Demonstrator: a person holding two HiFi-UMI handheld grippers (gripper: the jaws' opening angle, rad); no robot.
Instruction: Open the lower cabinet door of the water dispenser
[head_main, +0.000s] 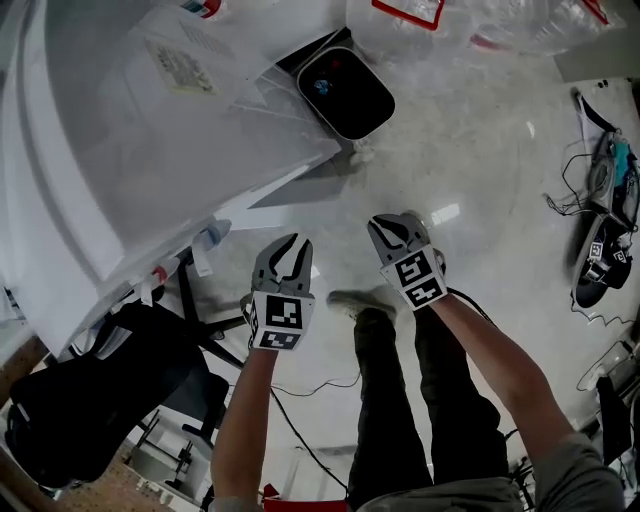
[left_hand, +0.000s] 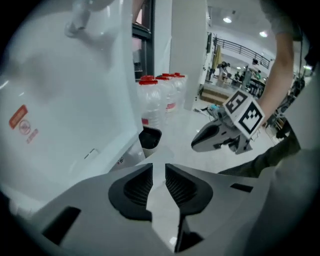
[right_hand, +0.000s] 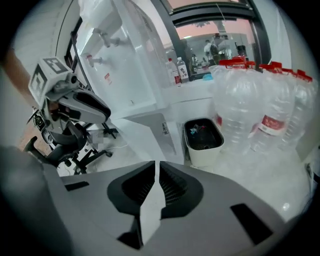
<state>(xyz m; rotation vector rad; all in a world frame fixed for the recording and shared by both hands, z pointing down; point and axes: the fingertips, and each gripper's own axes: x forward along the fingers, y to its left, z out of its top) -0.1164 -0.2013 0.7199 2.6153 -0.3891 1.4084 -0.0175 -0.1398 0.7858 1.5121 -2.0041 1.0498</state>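
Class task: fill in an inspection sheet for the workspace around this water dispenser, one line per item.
Surface: glossy pale floor.
Job's things: white water dispenser; its lower door appears already swung out.
Clutter: bin by the dispenser; red-capped bottles beside it; black office chair.
Grippers: left gripper in the air, jaws slightly apart, empty; right gripper in the air, jaws almost together, empty.
Cables: loose cables on the floor at right, near dark gear; a thin cable by the person's legs.
Surroundings: a railing far off.
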